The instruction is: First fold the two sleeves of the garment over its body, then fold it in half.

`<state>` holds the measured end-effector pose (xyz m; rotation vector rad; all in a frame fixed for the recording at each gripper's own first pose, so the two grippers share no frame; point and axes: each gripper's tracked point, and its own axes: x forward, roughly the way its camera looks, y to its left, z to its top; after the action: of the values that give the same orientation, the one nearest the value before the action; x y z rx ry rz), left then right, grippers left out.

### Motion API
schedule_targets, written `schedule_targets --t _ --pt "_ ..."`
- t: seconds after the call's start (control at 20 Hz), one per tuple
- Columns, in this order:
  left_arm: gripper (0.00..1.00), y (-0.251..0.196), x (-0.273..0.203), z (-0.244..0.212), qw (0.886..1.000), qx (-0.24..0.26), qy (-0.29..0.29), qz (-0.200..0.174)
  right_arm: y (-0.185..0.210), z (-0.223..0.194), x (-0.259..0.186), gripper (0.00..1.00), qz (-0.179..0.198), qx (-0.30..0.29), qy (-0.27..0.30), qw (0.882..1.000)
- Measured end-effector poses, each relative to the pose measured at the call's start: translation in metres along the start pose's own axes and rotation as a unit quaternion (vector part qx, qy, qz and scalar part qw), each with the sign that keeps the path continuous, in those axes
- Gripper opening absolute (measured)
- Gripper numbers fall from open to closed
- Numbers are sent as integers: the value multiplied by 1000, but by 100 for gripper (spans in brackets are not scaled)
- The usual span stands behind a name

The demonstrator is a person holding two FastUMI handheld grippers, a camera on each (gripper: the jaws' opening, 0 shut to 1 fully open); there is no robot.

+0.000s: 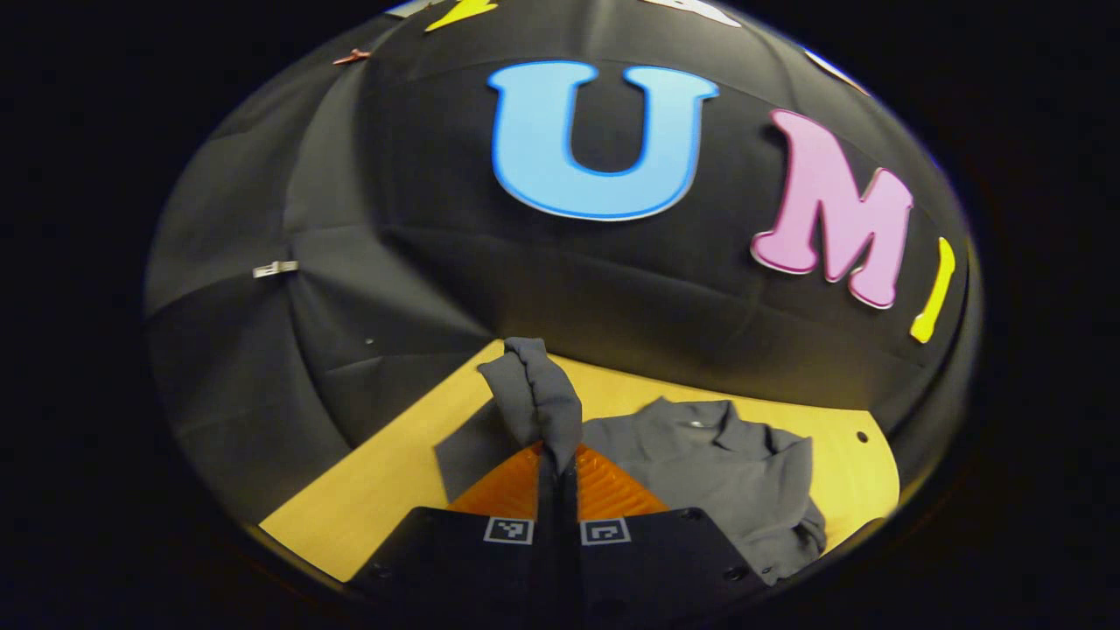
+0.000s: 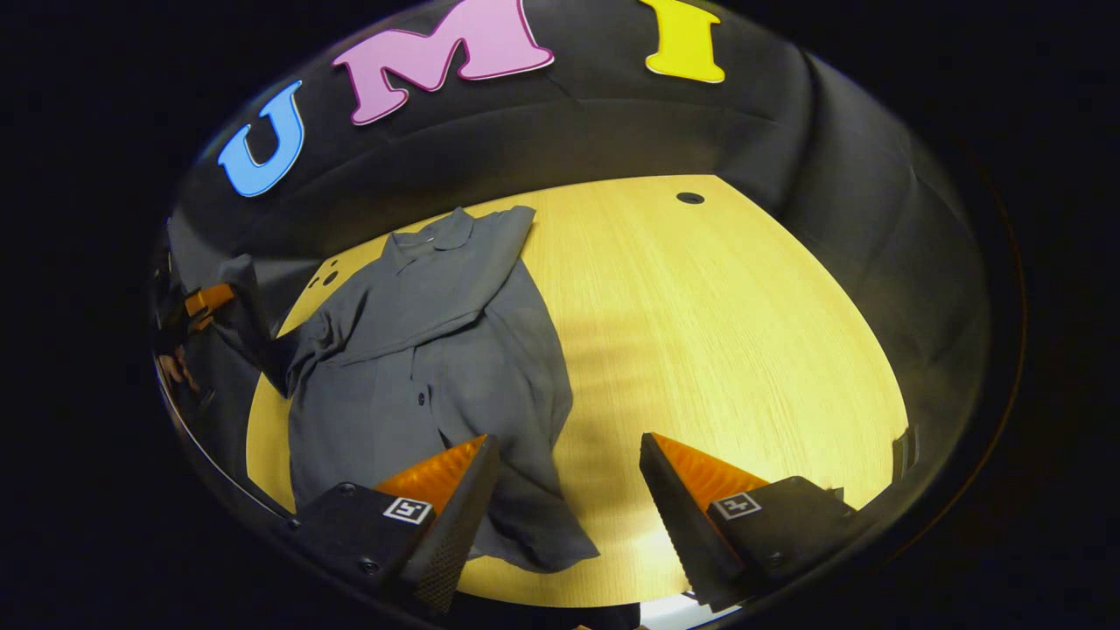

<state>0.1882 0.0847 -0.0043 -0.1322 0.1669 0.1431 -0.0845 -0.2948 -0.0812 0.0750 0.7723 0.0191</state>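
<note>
Grey garment (image 2: 420, 350), one sleeve (image 1: 535, 394) lifted

**A cloth-walled recording booth, not a lived-in room**

A staged booth for recording is indicated. A pale wooden table (image 2: 717, 315) is enclosed on its far sides by a draped black cloth wall (image 1: 367, 289), pinned in folds with small clips (image 1: 275, 269). A round cable hole (image 2: 689, 198) is cut into the tabletop, as in office furniture. Printed square markers (image 1: 509, 529) are fixed to the gripper bodies, as is done for camera tracking.
</note>
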Motion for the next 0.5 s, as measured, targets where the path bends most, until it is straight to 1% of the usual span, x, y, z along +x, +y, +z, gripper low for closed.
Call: schedule_targets --t 0.2,0.35,0.5 --pt "5 -82 13 -7 998 18 9 -66 -11 -5 0 99 1 25 6 1000" --pt "5 -137 16 -17 993 36 22 -112 -17 -12 -3 99 0 33 11 999" --pt "5 -183 17 -32 987 51 38 -150 -25 -15 -7 99 -2 40 13 999"
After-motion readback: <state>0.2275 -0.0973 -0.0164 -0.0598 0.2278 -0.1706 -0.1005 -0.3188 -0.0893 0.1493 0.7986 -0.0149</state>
